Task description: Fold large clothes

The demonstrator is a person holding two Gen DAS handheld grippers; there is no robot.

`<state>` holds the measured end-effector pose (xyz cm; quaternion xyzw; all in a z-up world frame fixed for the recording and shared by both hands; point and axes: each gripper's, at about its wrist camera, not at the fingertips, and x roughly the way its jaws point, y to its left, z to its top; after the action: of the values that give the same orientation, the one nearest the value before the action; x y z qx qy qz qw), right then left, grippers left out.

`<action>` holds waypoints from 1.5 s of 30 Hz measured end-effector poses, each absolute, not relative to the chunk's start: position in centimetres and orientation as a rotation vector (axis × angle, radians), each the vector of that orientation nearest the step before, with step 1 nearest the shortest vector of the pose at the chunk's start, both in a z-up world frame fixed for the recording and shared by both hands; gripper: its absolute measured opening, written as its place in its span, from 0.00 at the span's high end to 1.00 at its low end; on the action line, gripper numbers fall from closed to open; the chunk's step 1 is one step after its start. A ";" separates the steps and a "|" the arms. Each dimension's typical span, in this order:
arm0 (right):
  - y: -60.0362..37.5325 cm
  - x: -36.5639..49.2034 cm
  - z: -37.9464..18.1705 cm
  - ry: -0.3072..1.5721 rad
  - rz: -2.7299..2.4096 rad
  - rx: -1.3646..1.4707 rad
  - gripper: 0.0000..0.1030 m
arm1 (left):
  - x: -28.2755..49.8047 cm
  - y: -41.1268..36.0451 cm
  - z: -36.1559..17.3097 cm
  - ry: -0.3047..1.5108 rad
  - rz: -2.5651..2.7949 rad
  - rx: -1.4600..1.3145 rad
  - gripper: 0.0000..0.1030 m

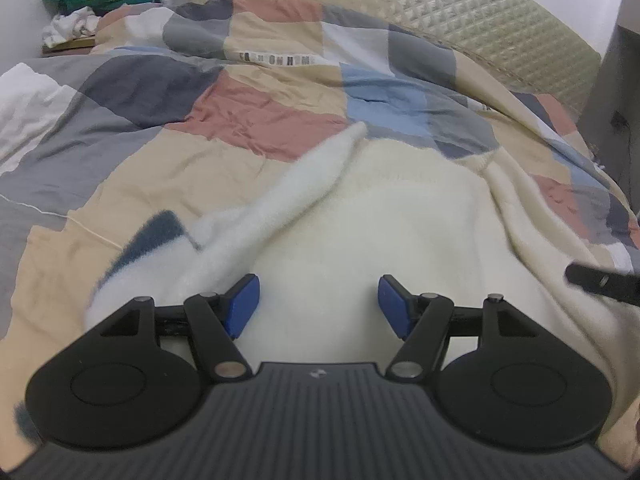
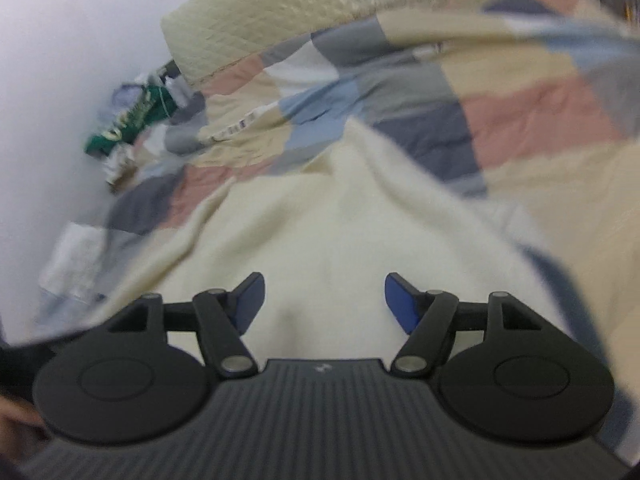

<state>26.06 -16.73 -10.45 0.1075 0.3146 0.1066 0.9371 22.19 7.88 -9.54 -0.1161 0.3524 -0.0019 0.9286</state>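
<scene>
Both grippers are held low over the bed and are tilted downward toward a cream sweater [image 1: 400, 232] that lies on a patchwork duvet [image 1: 248, 120]. The right wrist view is rolled to one side, so there the quilted headboard [image 2: 304, 12] runs slanted across the top, and that picture is blurred.

The sweater lies flat with its long axis running away from the grippers, toward the headboard [image 1: 472, 20]. In the left wrist view one fluffy sleeve [image 1: 288, 196] is folded across the body on a diagonal, and its end with a dark blue pattern [image 1: 156, 236] points to the near left. The other edge of the sweater runs along the right side.

The left gripper [image 1: 319, 304] has its blue pads [image 1: 244, 304] spread apart, with only the sweater's surface visible in the gap; the pads pinch nothing. The right gripper [image 2: 324, 302] is also spread wide over the cream cloth and holds nothing. Whether the fingertips touch the cloth cannot be told.
</scene>
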 end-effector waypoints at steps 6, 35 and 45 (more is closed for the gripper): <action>-13.5 27.5 -12.8 0.677 0.192 -0.069 0.32 | 22.6 7.6 -9.3 0.709 0.008 -0.243 0.31; -28.1 24.1 -13.2 0.642 -0.227 0.501 0.86 | 19.8 7.4 -8.3 0.698 -0.029 -0.286 0.31; -28.1 17.0 -11.4 0.585 -0.181 0.792 0.48 | 13.5 6.6 -6.4 0.727 -0.129 -0.440 0.28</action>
<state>16.99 -28.11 -11.36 0.3798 0.2803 -0.0868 0.8773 13.54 6.63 -6.44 -0.2134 0.3523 -0.0623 0.9091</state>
